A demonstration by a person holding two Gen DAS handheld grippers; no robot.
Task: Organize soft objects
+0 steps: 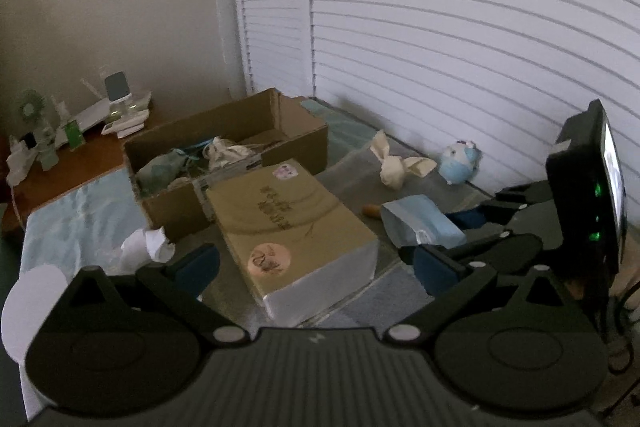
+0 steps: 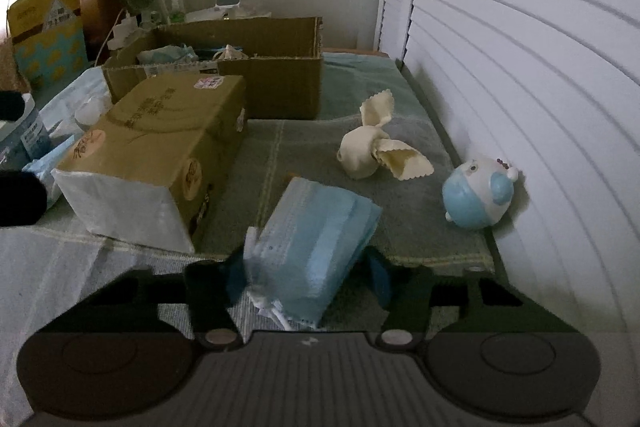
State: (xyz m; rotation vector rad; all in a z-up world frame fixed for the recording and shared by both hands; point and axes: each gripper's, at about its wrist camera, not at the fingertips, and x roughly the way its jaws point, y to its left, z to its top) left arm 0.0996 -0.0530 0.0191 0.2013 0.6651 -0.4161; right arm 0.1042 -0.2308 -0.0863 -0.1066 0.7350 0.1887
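My right gripper (image 2: 308, 281) is shut on a pack of blue face masks (image 2: 312, 247), held just above the green mat (image 2: 400, 227); the pack also shows in the left wrist view (image 1: 420, 223). A knotted cream cloth (image 2: 376, 147) and a blue-and-white plush toy (image 2: 478, 197) lie on the mat beyond it. An open cardboard box (image 2: 256, 75) at the back holds several soft things. My left gripper (image 1: 316, 271) is open and empty, over a closed tan box (image 1: 292, 231). The right gripper (image 1: 464, 227) shows at the right of the left wrist view.
The closed tan box (image 2: 160, 151) lies left of the mask pack. White slatted doors (image 2: 520, 67) run along the right. A crumpled white tissue (image 1: 148, 247) lies on a light-blue cloth (image 1: 76, 219). A wooden side table (image 1: 60, 171) holds a fan and gadgets.
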